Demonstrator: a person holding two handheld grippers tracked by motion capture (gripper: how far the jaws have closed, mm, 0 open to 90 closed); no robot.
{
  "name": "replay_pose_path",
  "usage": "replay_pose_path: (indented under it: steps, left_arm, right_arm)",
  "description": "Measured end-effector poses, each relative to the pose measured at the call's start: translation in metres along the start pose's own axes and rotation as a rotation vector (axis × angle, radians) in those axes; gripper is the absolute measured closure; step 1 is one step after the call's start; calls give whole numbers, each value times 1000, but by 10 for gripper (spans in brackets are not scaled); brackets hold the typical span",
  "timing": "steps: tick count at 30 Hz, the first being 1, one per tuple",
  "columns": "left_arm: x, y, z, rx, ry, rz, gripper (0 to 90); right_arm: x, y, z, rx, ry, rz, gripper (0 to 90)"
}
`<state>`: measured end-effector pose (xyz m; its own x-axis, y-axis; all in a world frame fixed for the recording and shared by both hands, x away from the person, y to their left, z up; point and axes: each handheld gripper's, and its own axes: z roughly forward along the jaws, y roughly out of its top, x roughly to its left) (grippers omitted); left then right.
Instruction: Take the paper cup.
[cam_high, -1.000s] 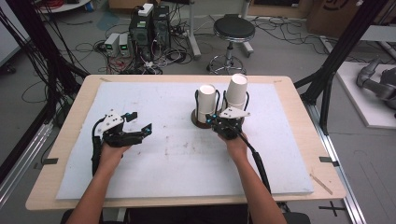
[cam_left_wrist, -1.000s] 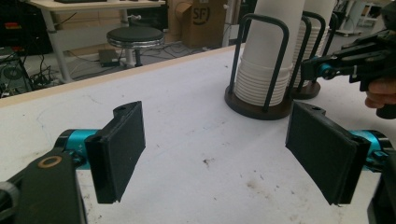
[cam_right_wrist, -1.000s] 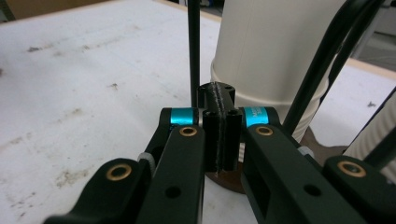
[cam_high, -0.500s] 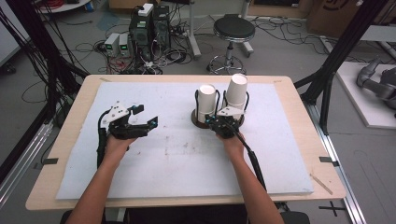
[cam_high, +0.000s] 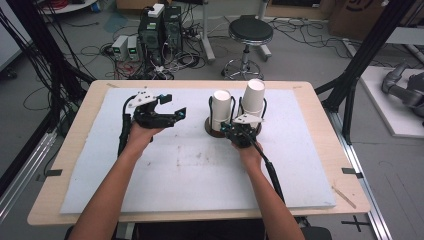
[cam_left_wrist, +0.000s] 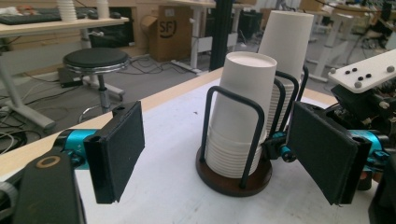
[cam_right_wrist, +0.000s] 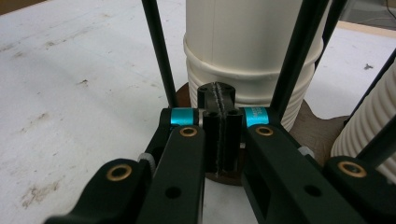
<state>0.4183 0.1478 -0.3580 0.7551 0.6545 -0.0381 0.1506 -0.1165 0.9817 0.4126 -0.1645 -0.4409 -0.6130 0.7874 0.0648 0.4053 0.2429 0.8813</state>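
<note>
Black stool (cam_high: 250, 31), grey, perhaps concrete, floor (cam_high: 300, 55)

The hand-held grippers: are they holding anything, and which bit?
The left hand-held gripper is open and holds nothing. The right hand-held gripper is shut against the cup holder's base; whether it pinches anything cannot be told.

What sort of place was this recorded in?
Likely a robotics lab or workshop: computers with tangled cables on the floor, a stool behind the table, cardboard boxes and desks beyond.
</note>
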Motion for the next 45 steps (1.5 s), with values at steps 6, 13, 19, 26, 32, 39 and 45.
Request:
replay_pose_path:
  steps: [6,13,19,26,32,39,45]
  left_arm:
    - [-1,12,29,-14,-42,99,237]
    - [-7,25,71,64,-119,66,208]
    - [-13,35,95,67,-154,60,208]
    - [-14,35,113,101,-167,51,208]
    - [-15,32,125,130,-156,46,208]
    - [-17,27,131,164,-156,50,208]
    - [-18,22,137,195,-160,52,237]
  right_arm:
    - [4,1,1,4,-18,14,900]
    - [4,1,2,7,-22,25,900]
    - [4,1,2,10,-19,25,900]
    - [3,1,2,11,-17,19,900]
    - [3,1,2,9,-11,16,900]
    - [2,1,2,9,-10,18,900]
    - [2,1,2,9,-3,19,900]
